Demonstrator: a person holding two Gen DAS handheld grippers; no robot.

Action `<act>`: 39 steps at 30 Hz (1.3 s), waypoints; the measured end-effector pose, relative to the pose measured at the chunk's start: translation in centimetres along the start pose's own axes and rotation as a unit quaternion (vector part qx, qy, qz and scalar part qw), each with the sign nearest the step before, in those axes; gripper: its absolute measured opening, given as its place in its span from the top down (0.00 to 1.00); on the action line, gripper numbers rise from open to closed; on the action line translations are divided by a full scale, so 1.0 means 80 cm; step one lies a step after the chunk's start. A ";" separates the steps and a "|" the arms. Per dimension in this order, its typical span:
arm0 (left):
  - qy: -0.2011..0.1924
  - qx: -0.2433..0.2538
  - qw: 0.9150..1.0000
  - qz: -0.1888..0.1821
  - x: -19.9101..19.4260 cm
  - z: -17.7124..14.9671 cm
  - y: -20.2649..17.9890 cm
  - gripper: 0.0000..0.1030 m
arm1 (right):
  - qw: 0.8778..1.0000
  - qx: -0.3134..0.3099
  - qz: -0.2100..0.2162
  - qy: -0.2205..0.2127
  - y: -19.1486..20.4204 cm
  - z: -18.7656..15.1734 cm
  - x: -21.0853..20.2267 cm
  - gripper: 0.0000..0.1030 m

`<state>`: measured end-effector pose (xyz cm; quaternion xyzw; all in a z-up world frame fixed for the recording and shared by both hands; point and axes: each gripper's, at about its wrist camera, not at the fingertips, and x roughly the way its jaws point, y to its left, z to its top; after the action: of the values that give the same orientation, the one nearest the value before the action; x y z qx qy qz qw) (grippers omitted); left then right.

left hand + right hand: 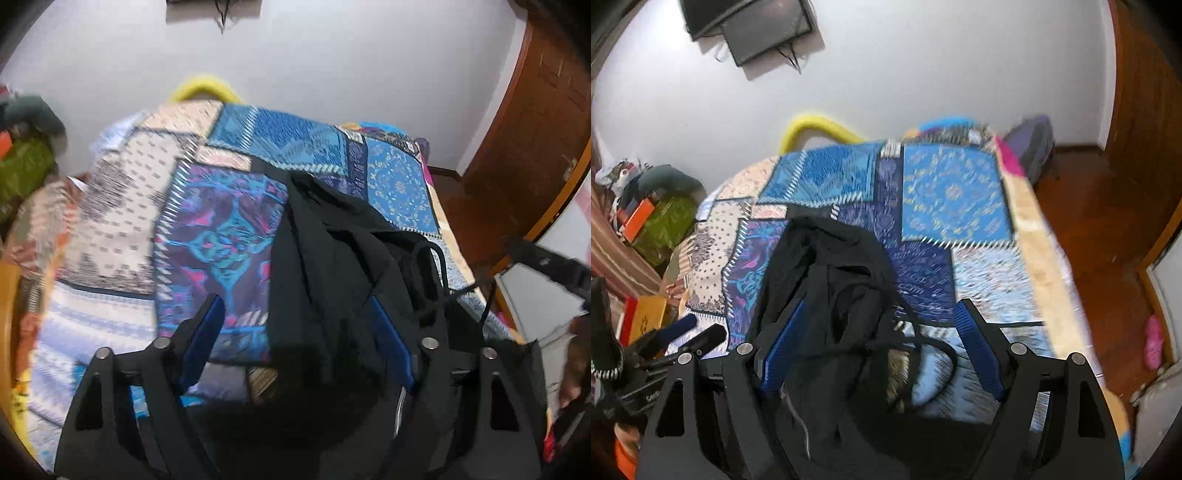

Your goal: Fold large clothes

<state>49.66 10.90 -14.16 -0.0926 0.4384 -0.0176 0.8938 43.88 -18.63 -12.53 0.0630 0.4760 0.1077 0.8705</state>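
Both claws (295,332) (882,336) agape, angled downward

Black hand-held gripper (295,321), blue pads (203,339)

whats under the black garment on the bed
The black garment lies crumpled on a patchwork bedspread of blue, purple and cream panels, its drawstring trailing onto the cloth. Whatever lies directly beneath the pile is covered.

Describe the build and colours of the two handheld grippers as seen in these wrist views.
Both match: the left gripper and right gripper have matte black triangular finger frames with cut-out windows, round silver pivot pins, and ribbed blue pads on the inner faces. No sleeve is clearly visible.
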 end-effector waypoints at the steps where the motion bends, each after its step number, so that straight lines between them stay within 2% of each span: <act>1: 0.009 -0.007 1.000 -0.017 0.014 0.004 0.002 0.32 | 1.000 0.003 -0.002 0.009 -0.002 0.002 0.011 0.24; 3: 0.031 -0.023 0.998 -0.050 0.043 0.012 0.007 0.41 | 0.999 0.010 -0.008 0.040 -0.007 0.003 0.050 0.25; 4: 0.037 -0.026 0.997 -0.055 0.055 0.016 0.008 0.51 | 0.999 0.013 -0.009 0.051 -0.009 0.003 0.060 0.30; 5: 0.044 -0.028 0.997 -0.058 0.066 0.018 0.010 0.60 | 0.997 0.015 -0.012 0.071 -0.012 0.001 0.079 0.35; 6: 0.050 -0.029 0.996 -0.063 0.077 0.019 0.010 0.65 | 0.996 0.018 -0.011 0.084 -0.015 -0.001 0.090 0.47; 7: 0.057 -0.031 0.996 -0.065 0.089 0.019 0.011 0.73 | 0.994 0.026 -0.004 0.102 -0.019 -0.003 0.104 0.54; 8: 0.060 -0.033 0.995 -0.065 0.097 0.018 0.012 0.76 | 0.992 0.039 0.007 0.116 -0.023 -0.008 0.115 0.57; 10: 0.055 -0.035 0.995 -0.070 0.105 0.014 0.013 0.83 | 0.989 0.069 0.035 0.125 -0.032 -0.016 0.124 0.75; 13: 0.039 -0.026 0.997 -0.062 0.099 0.009 0.008 0.93 | 0.990 0.068 0.036 0.118 -0.032 -0.019 0.118 0.85; 15: 0.034 -0.015 0.998 -0.046 0.088 0.006 0.003 0.94 | 0.994 0.045 0.020 0.102 -0.025 -0.019 0.103 0.86; 19: 0.030 -0.005 0.999 -0.042 0.055 0.007 -0.002 0.94 | 0.997 0.032 0.014 0.074 -0.013 -0.020 0.062 0.88; 25: 0.014 0.028 0.999 -0.041 -0.028 -0.008 -0.026 0.94 | 0.999 -0.006 0.022 0.036 0.013 -0.035 -0.026 0.89; 30: 0.013 0.052 0.998 -0.044 -0.093 -0.037 -0.044 0.94 | 0.999 -0.018 0.042 0.021 0.026 -0.064 -0.087 0.90; 33: 0.017 0.061 0.997 -0.053 -0.130 -0.069 -0.052 0.94 | 0.998 -0.031 0.043 0.017 0.031 -0.092 -0.112 0.90; 39: 0.034 0.056 0.995 -0.070 -0.160 -0.132 -0.054 0.94 | 0.998 -0.039 0.043 0.030 0.028 -0.152 -0.133 0.90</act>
<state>33.66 6.51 -9.71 -0.0721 0.4594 -0.1083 0.8786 27.77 -18.98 -9.90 0.0462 0.4944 0.1653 0.8521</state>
